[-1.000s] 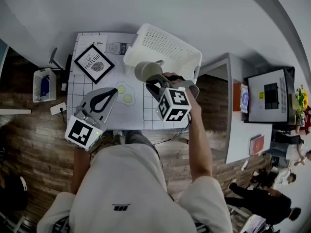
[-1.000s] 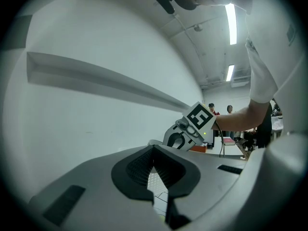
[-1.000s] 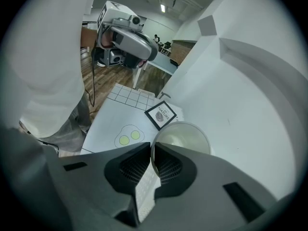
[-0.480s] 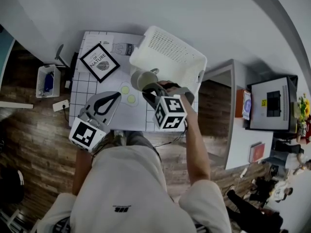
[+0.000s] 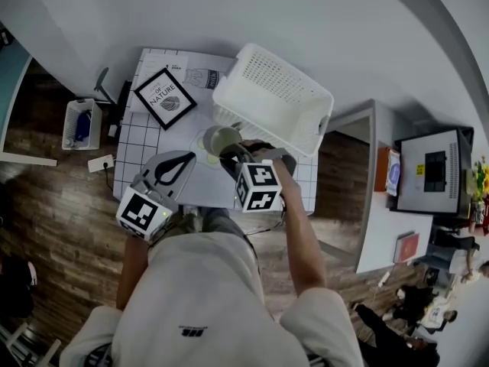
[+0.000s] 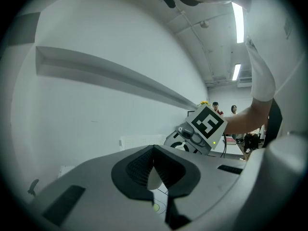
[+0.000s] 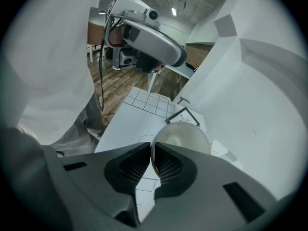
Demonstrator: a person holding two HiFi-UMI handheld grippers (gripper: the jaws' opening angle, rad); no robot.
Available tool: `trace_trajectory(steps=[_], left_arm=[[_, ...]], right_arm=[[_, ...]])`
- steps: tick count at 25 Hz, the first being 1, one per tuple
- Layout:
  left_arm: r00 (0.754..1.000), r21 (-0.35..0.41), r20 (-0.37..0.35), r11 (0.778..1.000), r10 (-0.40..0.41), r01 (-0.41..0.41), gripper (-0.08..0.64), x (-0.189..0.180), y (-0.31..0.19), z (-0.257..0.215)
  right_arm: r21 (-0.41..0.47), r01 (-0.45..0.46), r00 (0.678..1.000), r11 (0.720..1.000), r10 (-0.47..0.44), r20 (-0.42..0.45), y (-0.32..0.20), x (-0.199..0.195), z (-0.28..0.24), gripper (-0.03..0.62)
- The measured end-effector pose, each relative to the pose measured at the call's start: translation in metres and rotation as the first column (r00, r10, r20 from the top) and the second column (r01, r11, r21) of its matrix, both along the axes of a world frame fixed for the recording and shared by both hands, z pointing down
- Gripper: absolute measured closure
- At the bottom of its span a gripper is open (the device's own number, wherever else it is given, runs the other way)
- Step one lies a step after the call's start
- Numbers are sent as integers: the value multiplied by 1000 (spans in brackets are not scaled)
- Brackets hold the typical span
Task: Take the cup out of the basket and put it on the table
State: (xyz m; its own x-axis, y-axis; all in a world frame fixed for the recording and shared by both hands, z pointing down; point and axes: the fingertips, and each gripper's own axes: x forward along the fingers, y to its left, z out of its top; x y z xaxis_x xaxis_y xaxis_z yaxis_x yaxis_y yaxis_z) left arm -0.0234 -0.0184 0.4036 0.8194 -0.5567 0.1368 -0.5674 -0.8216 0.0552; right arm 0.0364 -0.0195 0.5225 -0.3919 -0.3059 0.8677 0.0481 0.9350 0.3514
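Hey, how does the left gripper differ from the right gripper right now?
The right gripper is clamped on the rim of the cup; the left gripper holds nothing, its jaws together. The right gripper tilts steeply down, while the left gripper lies about level. Both are the same grey model and sit over the near side of the table.

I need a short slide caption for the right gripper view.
Right hand-held gripper pinching the rim of the cup over the gridded mat.

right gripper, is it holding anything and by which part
Yes. The right gripper is shut on the cup, pinching its wall at the rim, with one jaw inside the cup and the other outside.
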Motion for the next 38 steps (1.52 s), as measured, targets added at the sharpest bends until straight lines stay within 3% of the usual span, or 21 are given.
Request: trace_trajectory(steps=[9, 38], left_arm=[[1000, -77, 14, 997, -19, 20, 555, -4, 4, 32], [997, -176, 67, 984, -26, 37, 555, 0, -5, 83]], right_arm=[[-33, 40, 995, 999, -43, -85, 8, -4, 44, 555], [-147, 73, 987, 986, -92, -130, 10, -18, 134, 555]])
